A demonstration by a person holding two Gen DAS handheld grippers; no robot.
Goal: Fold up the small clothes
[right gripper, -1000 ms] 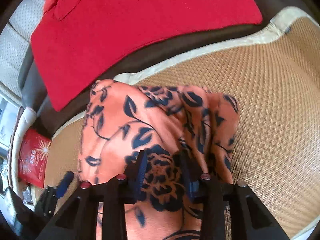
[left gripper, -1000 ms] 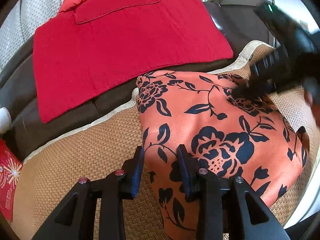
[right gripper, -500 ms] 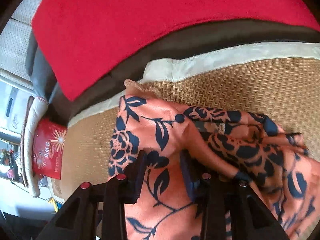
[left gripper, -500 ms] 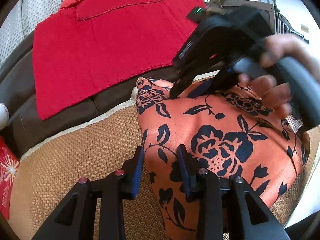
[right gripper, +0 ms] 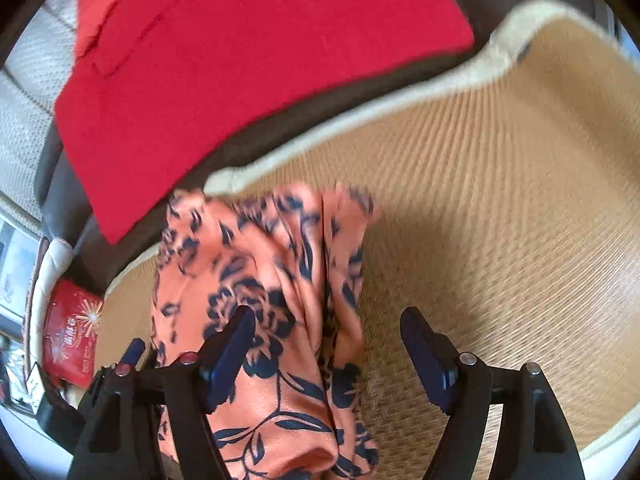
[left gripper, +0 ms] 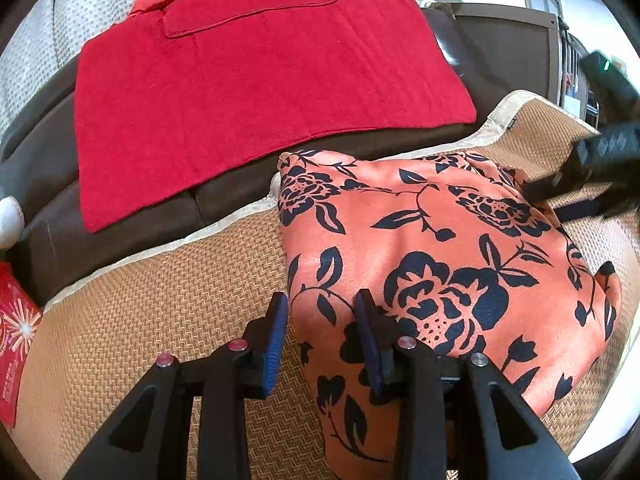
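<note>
An orange garment with dark blue flowers (left gripper: 432, 256) lies folded on a woven straw mat (left gripper: 168, 304). My left gripper (left gripper: 322, 340) hovers over the garment's near left edge, jaws partly open with the cloth edge between them, not clamped. My right gripper (right gripper: 330, 354) is wide open above the garment's right folded edge (right gripper: 272, 320); the view is motion-blurred. In the left wrist view the right gripper (left gripper: 600, 168) shows at the far right, by the garment's far right corner.
A red towel (left gripper: 256, 76) covers the dark brown sofa back (left gripper: 132, 216) behind the mat. A red packet (left gripper: 16, 336) lies at the left; it also shows in the right wrist view (right gripper: 72, 336). The mat's pale border (right gripper: 360, 120) runs along the back.
My right gripper has opened wide, let the garment go, and drawn back to the right from the far edge. The left gripper has not moved.
</note>
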